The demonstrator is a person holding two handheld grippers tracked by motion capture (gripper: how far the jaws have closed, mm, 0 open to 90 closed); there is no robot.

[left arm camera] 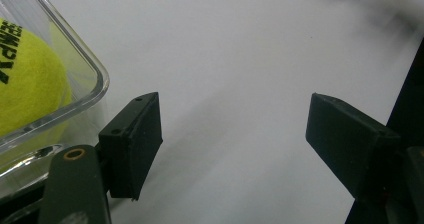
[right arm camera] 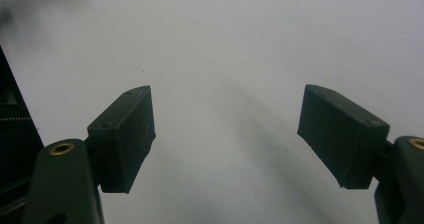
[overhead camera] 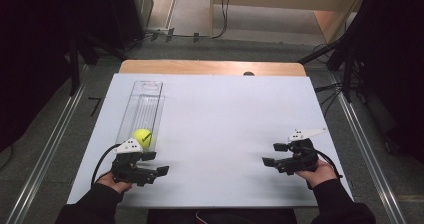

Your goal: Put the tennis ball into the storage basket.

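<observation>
Left gripper (overhead camera: 155, 163): jaws spread, empty, just beside clear tube (overhead camera: 141, 114) lying on white bench (overhead camera: 225, 119). Yellow tennis ball (overhead camera: 142, 138) inside tube's near end. Right gripper (overhead camera: 274, 154): jaws spread, empty, well apart.

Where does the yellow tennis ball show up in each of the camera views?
High view: the tennis ball sits left of centre, at the near end of the clear container, just ahead of the left hand-held gripper.
Left gripper view: at the far left edge, behind the container's clear wall.
Right gripper view: not in it.
Shared landmark: the white tabletop.
</observation>
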